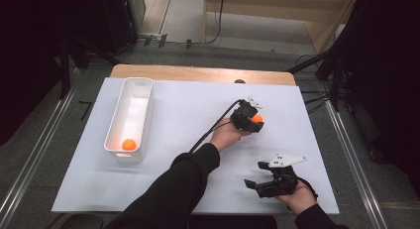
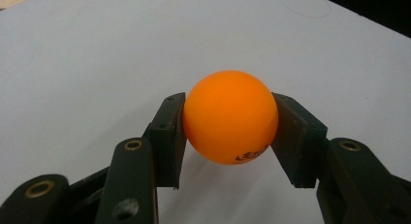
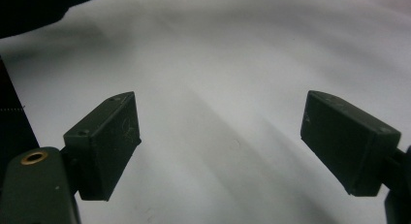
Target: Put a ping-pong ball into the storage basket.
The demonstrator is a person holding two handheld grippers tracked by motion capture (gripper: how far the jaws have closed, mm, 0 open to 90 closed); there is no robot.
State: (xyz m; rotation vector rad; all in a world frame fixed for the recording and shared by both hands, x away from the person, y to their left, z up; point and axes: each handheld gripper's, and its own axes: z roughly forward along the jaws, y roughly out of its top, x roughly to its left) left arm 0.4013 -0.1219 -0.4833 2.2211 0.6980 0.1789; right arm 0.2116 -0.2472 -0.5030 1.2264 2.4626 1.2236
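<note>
An orange ball (image 2: 230,116) is clamped between both pads of my left gripper (image 2: 231,132), lifted a little off the white sheet. From above, that left gripper (image 1: 252,121) is right of the sheet's middle with the ball (image 1: 257,118) showing at its tip. A second orange ball (image 1: 129,144) lies in the near end of the white oblong bin (image 1: 115,121) at the left. My right gripper (image 1: 255,185) rests near the front right edge, its jaws wide apart over bare sheet (image 3: 218,141) with nothing between them.
The white sheet (image 1: 183,115) covers a wooden table whose far edge (image 1: 198,73) shows behind it. A black cable (image 1: 213,127) trails from the left gripper along the forearm. Grey floor and metal rails flank the table.
</note>
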